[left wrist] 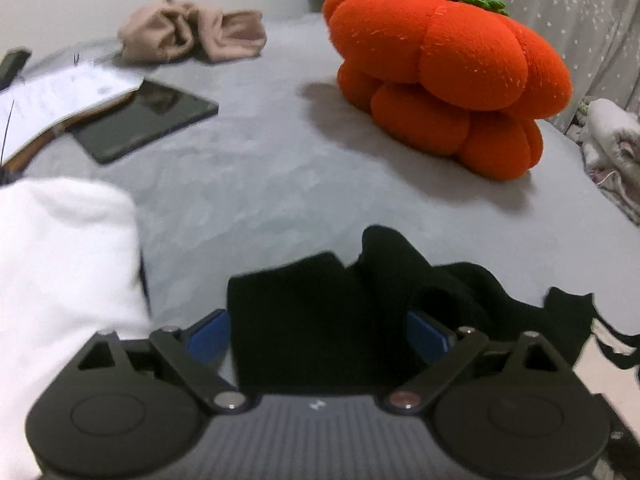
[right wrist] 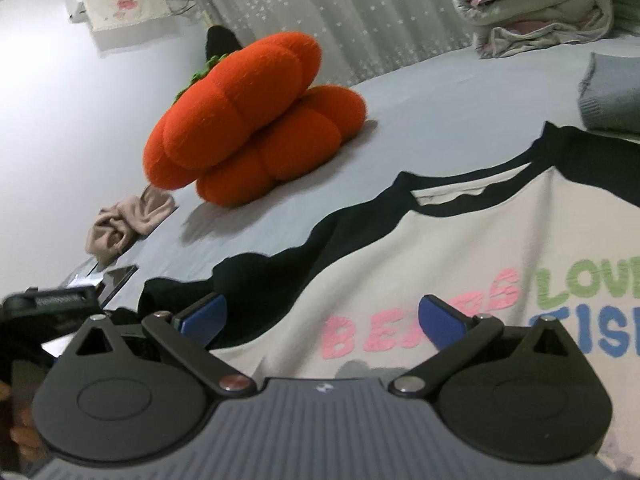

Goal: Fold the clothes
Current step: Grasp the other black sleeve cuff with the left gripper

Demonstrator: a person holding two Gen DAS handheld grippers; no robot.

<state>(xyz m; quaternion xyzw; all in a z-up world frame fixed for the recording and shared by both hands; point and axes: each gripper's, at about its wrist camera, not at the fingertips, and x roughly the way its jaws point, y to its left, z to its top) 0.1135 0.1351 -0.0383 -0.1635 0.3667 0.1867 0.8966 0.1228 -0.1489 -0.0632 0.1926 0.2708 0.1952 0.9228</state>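
Grey bedsheet fills most of both wrist views, with a starry curtain behind it. On my left gripper the blue pads sit wide apart, and the black sleeve of the shirt lies right between them, running from 6 o'clock up toward 12. I can't see the pads actually pinching it, so I'd call that one released, with fabric in the gap. More black cloth bunches off toward 3 o'clock. A blurry white cloth covers the 9 o'clock side of that view.

My right gripper is spread fully open too, nothing clamped. It hovers over the cream front of the shirt, which spreads from 6 o'clock out to 3, with the black collar band at about 1 o'clock. The pink lettering sits right between the pads, and green and blue letters run off at 3 o'clock.

Other stuff on the bed: an orange pumpkin plush at 1 o'clock in the left view and 11 in the right, a crumpled beige cloth at 11, and a dark tablet with papers over it at 10. There's also a folded blanket pile at 1 o'clock in the right view and a grey knit piece at 2.
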